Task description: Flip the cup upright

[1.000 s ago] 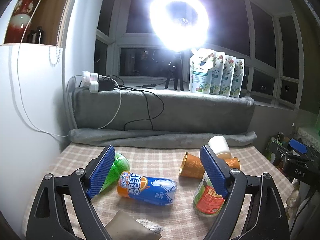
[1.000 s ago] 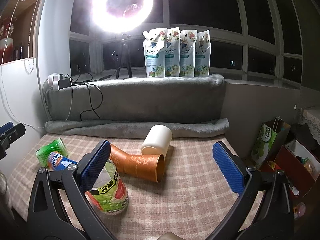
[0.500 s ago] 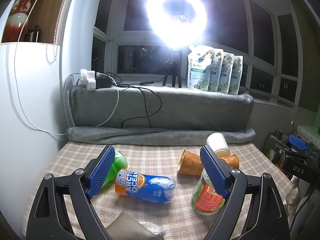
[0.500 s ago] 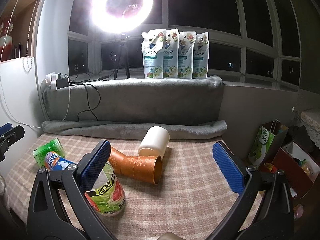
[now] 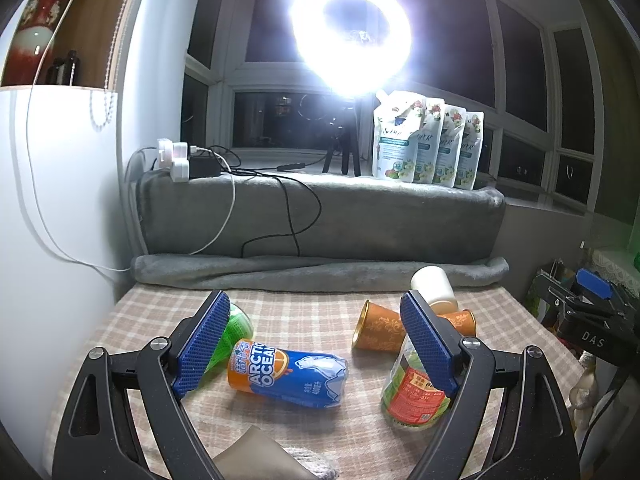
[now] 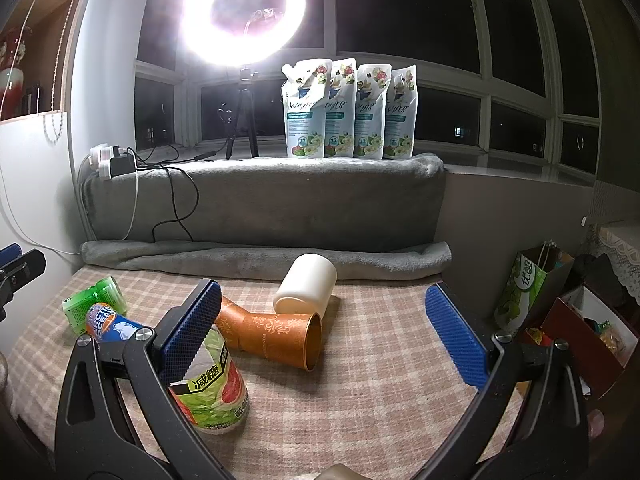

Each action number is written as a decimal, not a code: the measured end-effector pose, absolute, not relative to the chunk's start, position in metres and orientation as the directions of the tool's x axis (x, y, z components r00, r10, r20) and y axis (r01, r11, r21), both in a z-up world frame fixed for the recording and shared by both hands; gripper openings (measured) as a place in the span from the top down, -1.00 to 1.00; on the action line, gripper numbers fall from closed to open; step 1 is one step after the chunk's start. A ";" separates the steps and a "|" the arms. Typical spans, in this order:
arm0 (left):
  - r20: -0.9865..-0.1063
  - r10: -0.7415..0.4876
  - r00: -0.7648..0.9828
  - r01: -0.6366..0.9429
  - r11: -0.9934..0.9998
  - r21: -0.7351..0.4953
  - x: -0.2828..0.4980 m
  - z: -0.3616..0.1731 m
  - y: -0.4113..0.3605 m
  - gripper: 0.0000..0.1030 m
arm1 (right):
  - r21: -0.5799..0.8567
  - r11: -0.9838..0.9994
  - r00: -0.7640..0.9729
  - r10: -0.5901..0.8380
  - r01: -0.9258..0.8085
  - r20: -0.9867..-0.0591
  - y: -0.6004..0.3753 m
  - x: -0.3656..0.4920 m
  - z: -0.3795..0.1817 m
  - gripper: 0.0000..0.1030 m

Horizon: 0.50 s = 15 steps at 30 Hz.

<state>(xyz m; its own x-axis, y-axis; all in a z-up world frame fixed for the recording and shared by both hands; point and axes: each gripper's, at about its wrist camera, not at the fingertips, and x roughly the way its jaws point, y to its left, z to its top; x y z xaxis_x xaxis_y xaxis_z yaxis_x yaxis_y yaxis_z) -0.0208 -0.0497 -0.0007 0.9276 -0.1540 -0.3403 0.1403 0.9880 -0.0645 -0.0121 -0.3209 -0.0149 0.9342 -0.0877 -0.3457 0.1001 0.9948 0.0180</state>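
Observation:
An orange patterned cup (image 6: 286, 338) lies on its side on the checked tablecloth, mouth toward the front right; it also shows in the left wrist view (image 5: 380, 327). A second orange cup (image 6: 229, 320) lies nested behind it. A cream cup (image 6: 306, 285) lies on its side just behind them, also seen in the left wrist view (image 5: 432, 286). My right gripper (image 6: 324, 332) is open and empty, above the table in front of the cups. My left gripper (image 5: 316, 340) is open and empty over the blue bottle.
A blue Arctic Ocean bottle (image 5: 288, 372) and a green can (image 5: 236, 320) lie at the left. A labelled bottle (image 6: 212, 388) stands at the front. A rolled grey blanket (image 6: 264, 256) bounds the back. Bags and boxes (image 6: 560, 304) sit off the right edge.
Both grippers have drifted slightly back and up; the objects have not moved and both stay open.

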 end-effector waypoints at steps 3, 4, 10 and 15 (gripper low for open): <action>-0.340 -0.154 0.928 0.141 0.988 -0.062 -0.021 -0.001 -0.050 -0.69 | 0.018 0.995 0.934 -0.087 0.099 -0.346 -0.321 -0.012 -0.015 -1.00; -0.340 -0.154 0.928 0.142 0.988 -0.061 -0.021 -0.001 -0.050 -0.69 | 0.018 0.995 0.934 -0.086 0.098 -0.346 -0.321 -0.012 -0.015 -1.00; -0.340 -0.154 0.928 0.141 0.988 -0.062 -0.021 0.000 -0.050 -0.69 | 0.017 0.995 0.933 -0.085 0.097 -0.349 -0.321 -0.011 -0.016 -1.00; -0.350 -0.158 0.923 0.143 0.987 -0.069 -0.020 -0.002 -0.050 -0.69 | 0.079 0.995 0.913 -0.019 0.056 -0.407 -0.329 -0.002 -0.028 -1.00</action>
<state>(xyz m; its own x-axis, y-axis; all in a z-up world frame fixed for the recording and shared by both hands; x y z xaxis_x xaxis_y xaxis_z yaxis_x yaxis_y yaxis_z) -0.0204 -0.0504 -0.0023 0.9232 -0.1581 -0.3503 0.1429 0.9873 -0.0690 -0.0021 -0.3288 -0.0281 0.9132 -0.0194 -0.4071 0.0564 0.9953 0.0790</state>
